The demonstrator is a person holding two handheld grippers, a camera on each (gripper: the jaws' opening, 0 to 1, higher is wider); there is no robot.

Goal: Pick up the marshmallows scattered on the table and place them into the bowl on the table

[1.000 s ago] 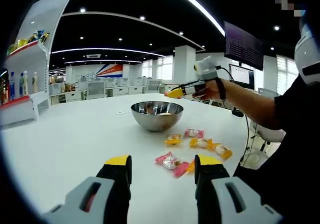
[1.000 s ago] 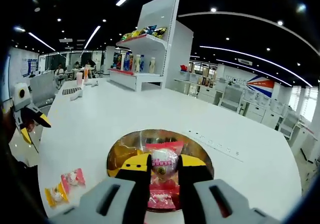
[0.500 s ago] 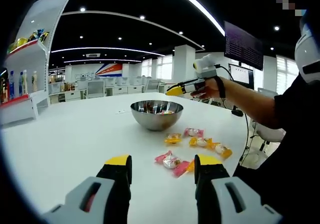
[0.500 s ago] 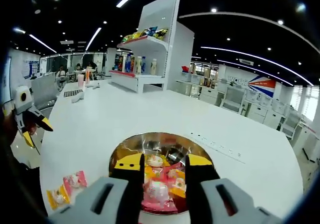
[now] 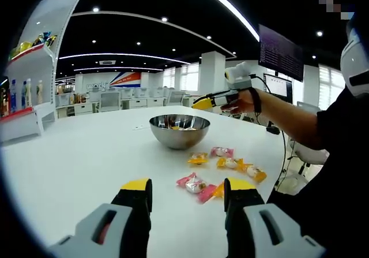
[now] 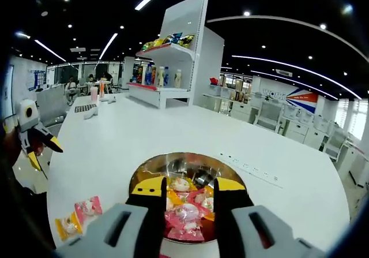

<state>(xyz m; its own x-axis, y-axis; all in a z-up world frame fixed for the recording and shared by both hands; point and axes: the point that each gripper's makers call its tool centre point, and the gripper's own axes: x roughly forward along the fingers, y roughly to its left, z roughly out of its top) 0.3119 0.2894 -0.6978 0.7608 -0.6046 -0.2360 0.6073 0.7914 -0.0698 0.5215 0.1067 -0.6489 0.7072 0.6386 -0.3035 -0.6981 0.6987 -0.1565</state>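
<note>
While the right tool [image 6: 185,194] hangs parted and empty over the bowl [image 5: 178,130], the left tool [image 5: 187,190], jaws also apart and empty, is nearer the loose marshmallows [image 5: 196,184], which lie on the counter [image 5: 81,160] just ahead, slightly right.

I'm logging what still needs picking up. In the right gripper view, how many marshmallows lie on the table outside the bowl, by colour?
Pink marshmallow: 1
Yellow marshmallow: 1
Total: 2
</note>
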